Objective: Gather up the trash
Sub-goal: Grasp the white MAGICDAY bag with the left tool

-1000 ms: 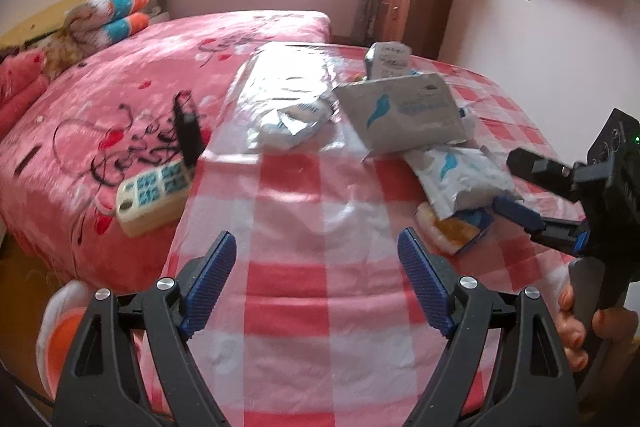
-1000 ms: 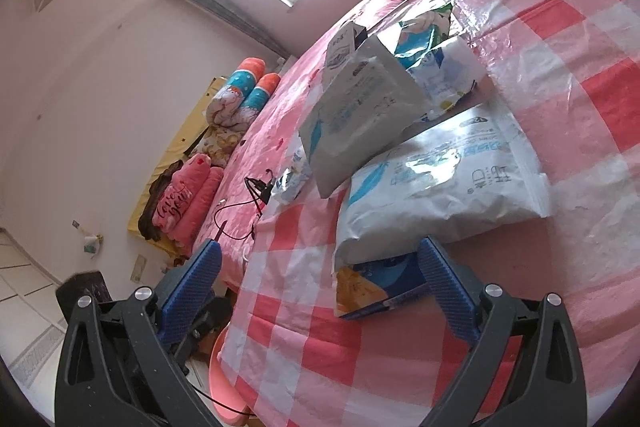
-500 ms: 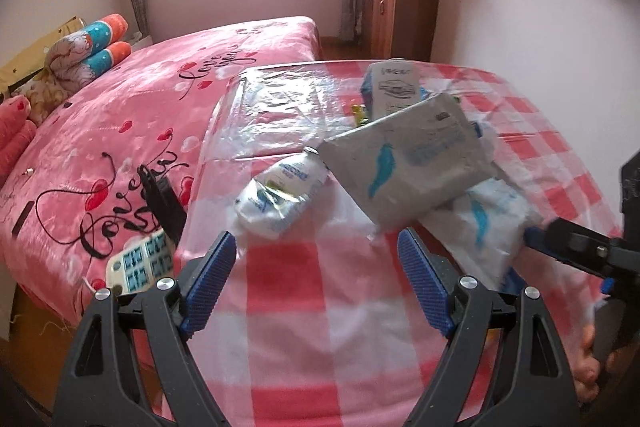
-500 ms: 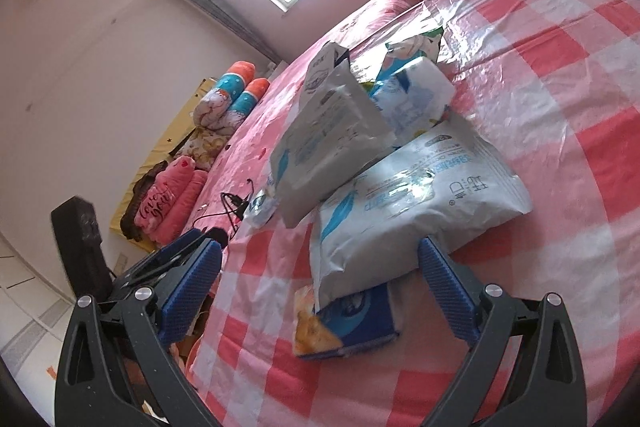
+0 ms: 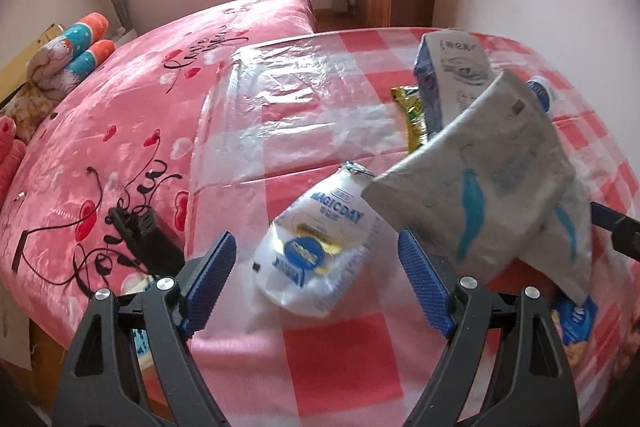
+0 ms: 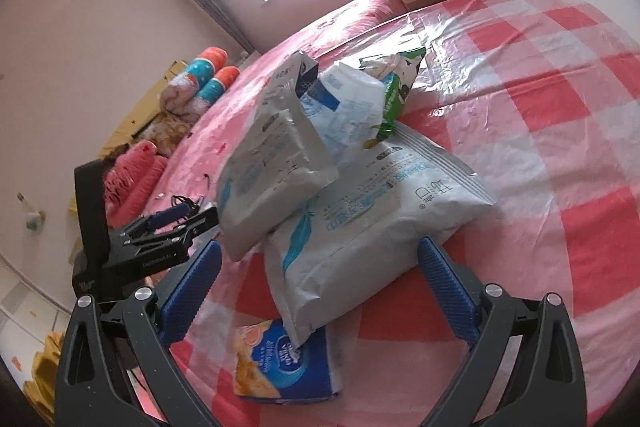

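- The left hand-held gripper [image 5: 316, 283] stands wide open and empty; a crumpled white pouch [image 5: 320, 247] lies on the desk [image 5: 340, 359] just ahead, between the lines of its fingers.
- That pouch's long axis runs away from the gripper and slightly right, its torn end pointing far.
- The right hand-held gripper [image 6: 320, 287] is also wide open and empty, hovering before a large white bag [image 6: 376, 231] whose long axis slants up to the right.
- A second white bag [image 6: 272, 163] leans on it; a blue packet [image 6: 284, 363] lies beneath.
- Nothing looks collected yet: every wrapper, including the green one [image 6: 394, 95], remains on the checked cloth.
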The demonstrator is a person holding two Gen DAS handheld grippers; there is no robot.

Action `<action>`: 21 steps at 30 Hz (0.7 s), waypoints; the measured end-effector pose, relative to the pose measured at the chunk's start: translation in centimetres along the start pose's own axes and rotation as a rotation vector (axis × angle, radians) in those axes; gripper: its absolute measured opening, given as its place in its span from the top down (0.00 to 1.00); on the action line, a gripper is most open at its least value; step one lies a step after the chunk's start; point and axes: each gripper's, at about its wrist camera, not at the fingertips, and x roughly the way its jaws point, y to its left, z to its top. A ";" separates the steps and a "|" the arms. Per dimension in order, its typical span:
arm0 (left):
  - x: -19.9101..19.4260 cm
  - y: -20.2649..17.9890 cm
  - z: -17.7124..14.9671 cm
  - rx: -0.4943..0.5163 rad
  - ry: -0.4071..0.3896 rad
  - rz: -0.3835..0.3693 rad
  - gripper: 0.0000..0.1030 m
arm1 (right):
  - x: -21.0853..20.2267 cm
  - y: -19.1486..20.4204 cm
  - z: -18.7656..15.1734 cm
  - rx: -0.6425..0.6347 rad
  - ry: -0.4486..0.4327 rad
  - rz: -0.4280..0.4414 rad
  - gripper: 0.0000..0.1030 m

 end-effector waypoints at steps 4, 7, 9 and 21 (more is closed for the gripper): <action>1.1 0.2 0.5 0.009 0.009 -0.003 0.19 | 0.6 0.4 0.4 -0.050 0.015 -0.051 0.05; 1.9 0.5 0.7 0.005 0.024 -0.016 0.19 | 1.0 0.3 0.8 -0.067 0.022 -0.078 0.05; 2.5 0.5 0.6 0.000 0.037 -0.020 0.19 | 1.3 0.1 1.0 -0.076 0.027 -0.103 0.05; 1.4 -2.4 -0.7 -0.004 0.008 -0.094 0.31 | 0.9 -1.3 1.6 -0.105 0.033 -0.185 0.05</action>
